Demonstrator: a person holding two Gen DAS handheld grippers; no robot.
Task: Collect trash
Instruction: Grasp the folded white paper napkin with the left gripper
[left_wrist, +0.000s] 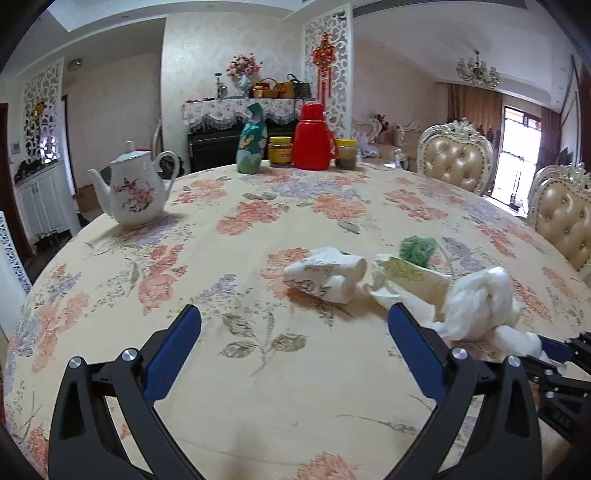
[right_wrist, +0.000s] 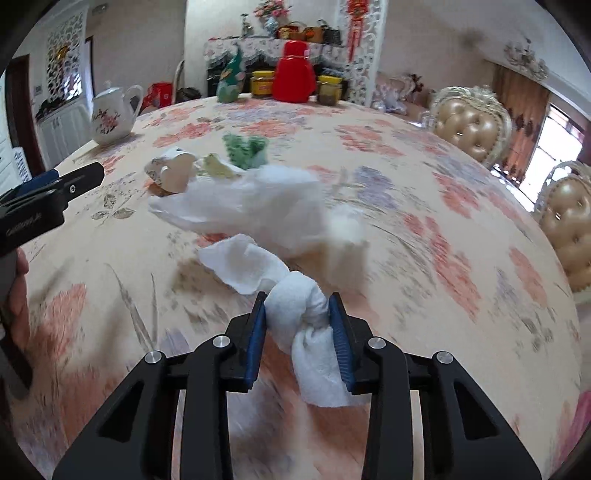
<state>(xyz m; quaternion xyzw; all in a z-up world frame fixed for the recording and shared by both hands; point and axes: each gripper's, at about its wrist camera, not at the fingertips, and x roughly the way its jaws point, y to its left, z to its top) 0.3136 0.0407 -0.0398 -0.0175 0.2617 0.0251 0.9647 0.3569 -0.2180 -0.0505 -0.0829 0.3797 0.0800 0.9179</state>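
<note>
My right gripper (right_wrist: 297, 314) has its jaws closed narrow on a knotted white tissue (right_wrist: 295, 306), the knot pinched between the blue pads while the tissue's loose ends trail forward and down over the floral tablecloth (right_wrist: 424, 229). My left gripper (left_wrist: 293, 330) stands wide open over bare cloth and holds nothing, with the printed paper cup (left_wrist: 325, 275) lying on its side just ahead between the fingers. Beside the cup lie a flattened green-printed wrapper (left_wrist: 413, 277), a green scrap (left_wrist: 419, 249) behind it, and a crumpled white plastic bag (left_wrist: 476, 299) past the left gripper's right finger.
</note>
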